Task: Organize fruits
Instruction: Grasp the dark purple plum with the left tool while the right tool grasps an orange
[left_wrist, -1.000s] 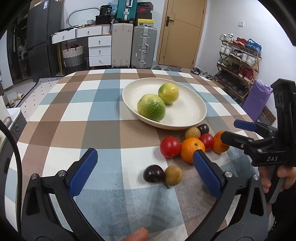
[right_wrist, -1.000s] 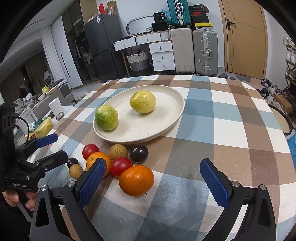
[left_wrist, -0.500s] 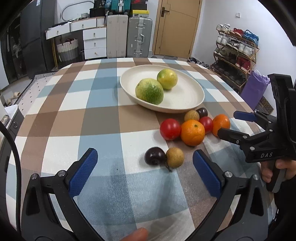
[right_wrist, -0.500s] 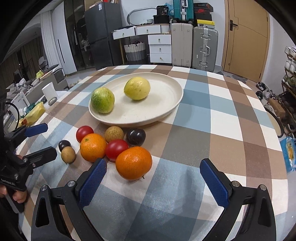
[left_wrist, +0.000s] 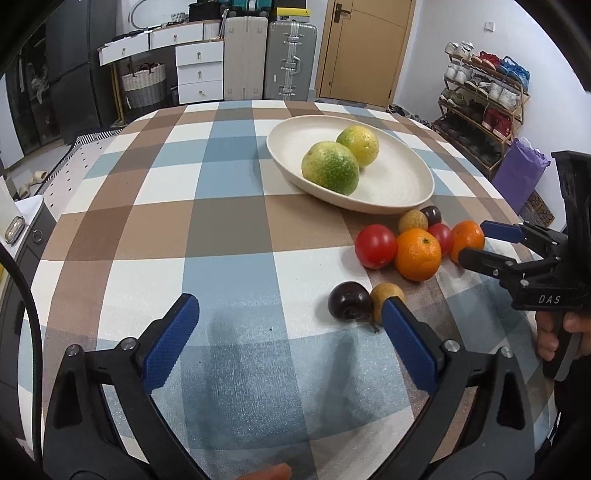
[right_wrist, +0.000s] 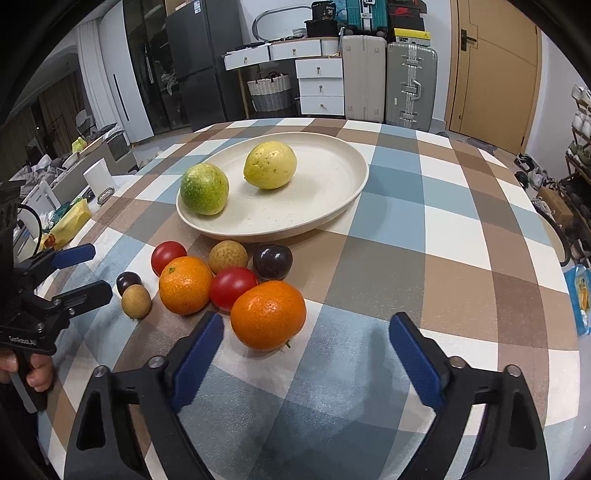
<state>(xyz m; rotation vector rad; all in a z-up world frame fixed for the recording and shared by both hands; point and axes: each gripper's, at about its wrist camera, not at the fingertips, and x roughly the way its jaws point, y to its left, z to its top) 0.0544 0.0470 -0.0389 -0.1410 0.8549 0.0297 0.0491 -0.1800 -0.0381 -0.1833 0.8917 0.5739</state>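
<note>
A checked tablecloth (right_wrist: 424, 229) carries a cream plate (right_wrist: 332, 192) holding a green fruit (right_wrist: 204, 189) and a yellow one (right_wrist: 270, 165). Just beside the plate's near rim sit two oranges (right_wrist: 268, 314), two tomatoes (right_wrist: 232, 288) and four small fruits that look like plums and longans (right_wrist: 136, 300). The right gripper (right_wrist: 306, 350) gapes wide, empty, at the nearest orange; the left gripper (left_wrist: 290, 334) is equally wide, its right finger (left_wrist: 406, 343) beside a longan.
</note>
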